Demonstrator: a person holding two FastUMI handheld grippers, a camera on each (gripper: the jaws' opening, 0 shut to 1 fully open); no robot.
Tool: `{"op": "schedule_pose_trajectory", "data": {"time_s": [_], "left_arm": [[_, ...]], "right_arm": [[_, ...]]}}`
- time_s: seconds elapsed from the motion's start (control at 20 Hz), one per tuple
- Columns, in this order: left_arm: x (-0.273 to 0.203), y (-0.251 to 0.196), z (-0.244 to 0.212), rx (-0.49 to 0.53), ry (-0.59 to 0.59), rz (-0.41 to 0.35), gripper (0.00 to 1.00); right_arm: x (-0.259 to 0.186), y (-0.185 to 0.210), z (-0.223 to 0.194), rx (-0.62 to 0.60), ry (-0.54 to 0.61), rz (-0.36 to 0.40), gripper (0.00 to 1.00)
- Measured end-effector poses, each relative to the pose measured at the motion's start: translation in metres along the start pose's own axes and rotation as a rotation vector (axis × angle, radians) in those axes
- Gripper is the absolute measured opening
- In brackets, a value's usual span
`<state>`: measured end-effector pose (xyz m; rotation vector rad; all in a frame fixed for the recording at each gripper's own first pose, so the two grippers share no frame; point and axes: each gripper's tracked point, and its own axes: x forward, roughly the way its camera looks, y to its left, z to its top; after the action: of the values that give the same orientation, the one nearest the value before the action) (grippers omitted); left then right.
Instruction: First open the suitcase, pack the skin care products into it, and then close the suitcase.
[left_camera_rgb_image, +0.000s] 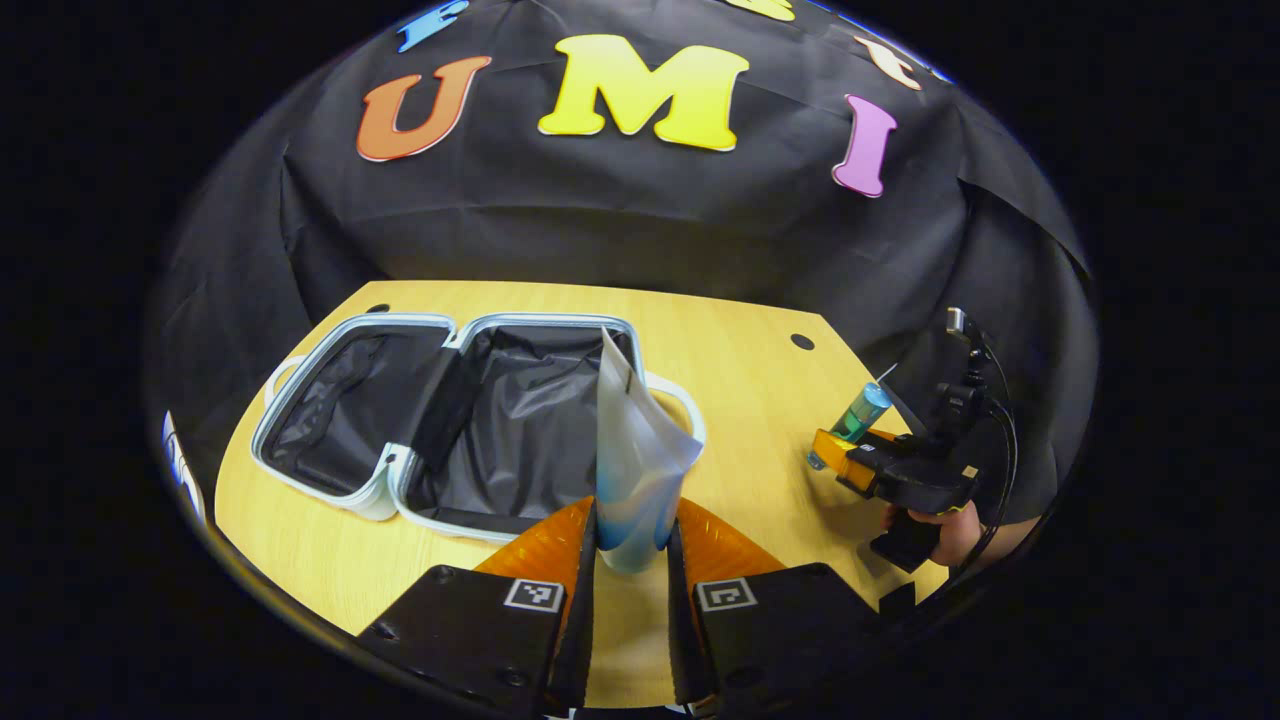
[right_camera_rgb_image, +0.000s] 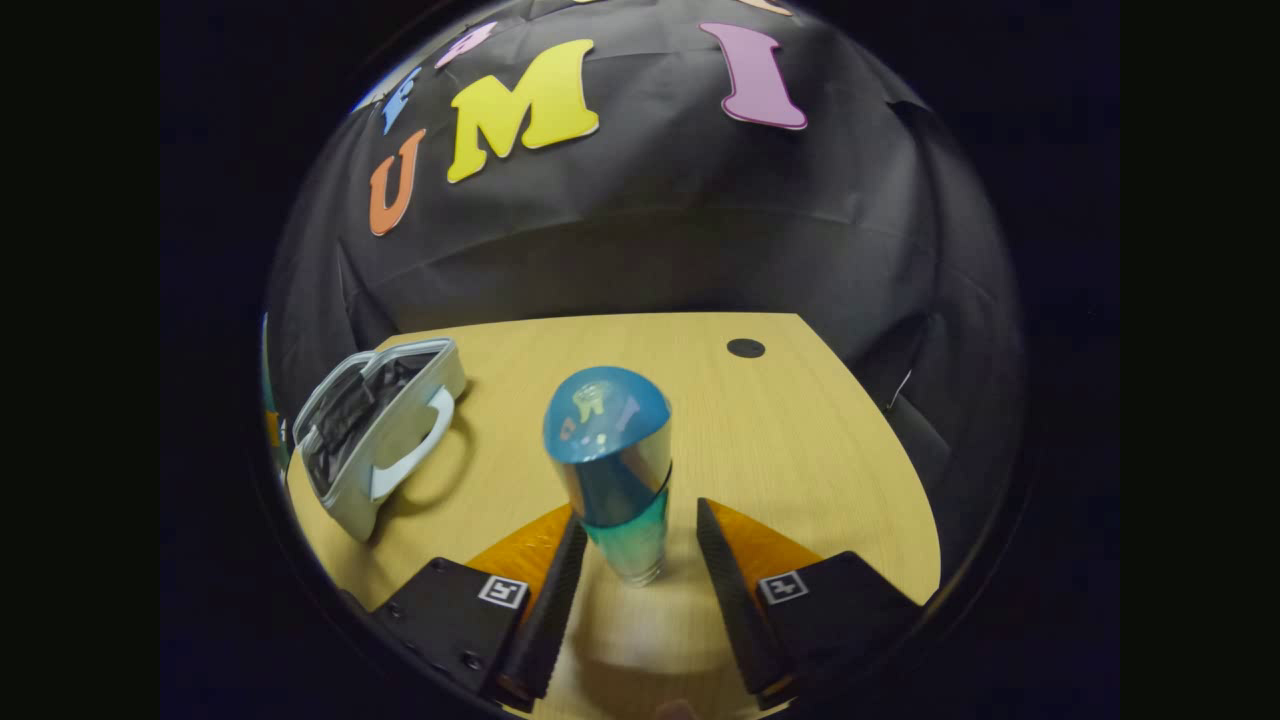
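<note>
A: The suitcase (left_camera_rgb_image: 440, 430) is seen lying open at the left of the wooden table (left_camera_rgb_image: 750, 350), both dark-lined halves laid flat. A sachet (left_camera_rgb_image: 635, 450) is pinched between the closed fingers of the left gripper (left_camera_rgb_image: 632, 560), just in front of the nearer half.

B: Its long axis is held upright, top edge pointed at the booth wall. It is best lowered flat into the lining before release.

A: To the right, a blue-capped bottle (right_camera_rgb_image: 612, 470) is held upright, cap uppermost, by the right gripper (right_camera_rgb_image: 635, 560); whether both fingers press it cannot be told.
</note>
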<state>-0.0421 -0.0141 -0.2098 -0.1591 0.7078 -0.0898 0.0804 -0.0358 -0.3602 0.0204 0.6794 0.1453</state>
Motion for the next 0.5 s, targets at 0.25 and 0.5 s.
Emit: {"op": "schedule_pose_trajectory", "data": {"time_s": [0.25, 0.5], "left_arm": [[0.002, 0.038, 0.006, -0.047, 0.014, 0.043, 0.34], [0.024, 0.083, 0.026, -0.04, 0.094, 0.031, 0.34]], "right_arm": [[-0.002, 0.008, -0.001, -0.007, 0.03, 0.009, 0.36], [-0.041, 0.031, 0.011, 0.001, 0.044, 0.09, 0.33]]}}
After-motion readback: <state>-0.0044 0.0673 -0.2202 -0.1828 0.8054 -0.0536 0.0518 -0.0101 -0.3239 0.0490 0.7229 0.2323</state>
